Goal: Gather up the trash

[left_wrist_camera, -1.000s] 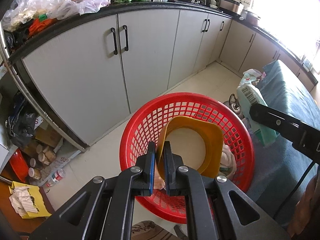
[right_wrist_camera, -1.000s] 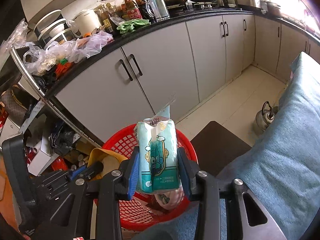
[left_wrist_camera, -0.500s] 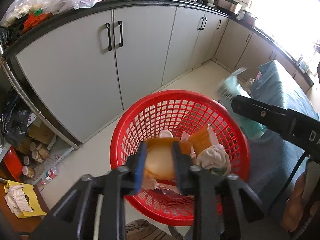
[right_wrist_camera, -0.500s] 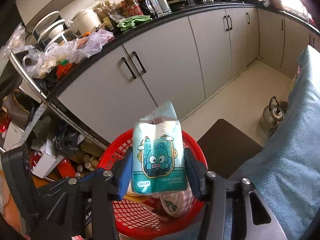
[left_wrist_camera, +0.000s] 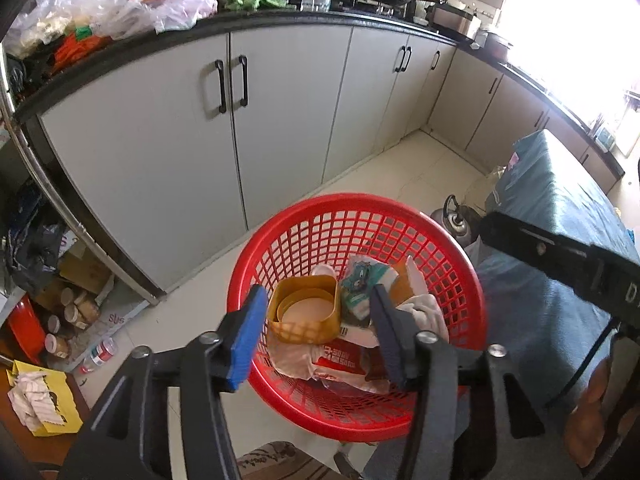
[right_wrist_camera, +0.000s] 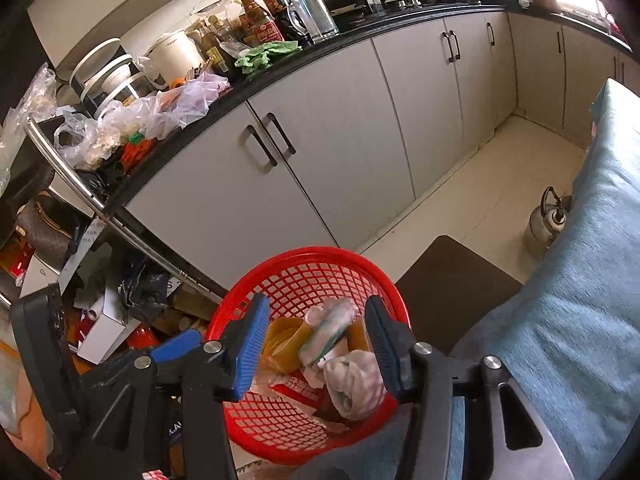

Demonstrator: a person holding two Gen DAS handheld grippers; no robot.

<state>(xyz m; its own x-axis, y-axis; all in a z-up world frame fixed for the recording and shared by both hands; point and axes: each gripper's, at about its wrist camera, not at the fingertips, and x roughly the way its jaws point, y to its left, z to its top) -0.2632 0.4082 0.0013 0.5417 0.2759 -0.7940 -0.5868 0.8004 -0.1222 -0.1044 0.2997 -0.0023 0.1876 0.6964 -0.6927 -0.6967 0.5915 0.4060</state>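
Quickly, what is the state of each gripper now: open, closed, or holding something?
Left gripper: jaws opening, holding nothing; the yellow container lies in the red basket.
Right gripper: open, holding nothing; the tissue pack is in the basket.

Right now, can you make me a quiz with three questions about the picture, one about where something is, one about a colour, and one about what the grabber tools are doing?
1. Where is the yellow tub?
A. On the counter
B. Inside the basket
C. On the floor by the kettle

2. What colour is the basket?
A. Green
B. Blue
C. Red

3. What is the right tool holding?
A. Nothing
B. A bottle
C. The kettle

Answers:
1. B: the tub lies among the wrappers inside the mesh basket.
2. C: its mesh wall and rim are bright red in both views.
3. A: its jaws stand apart with nothing pinched; the tissue pack lies below in the basket. The left tool is empty too, its jaws opening.
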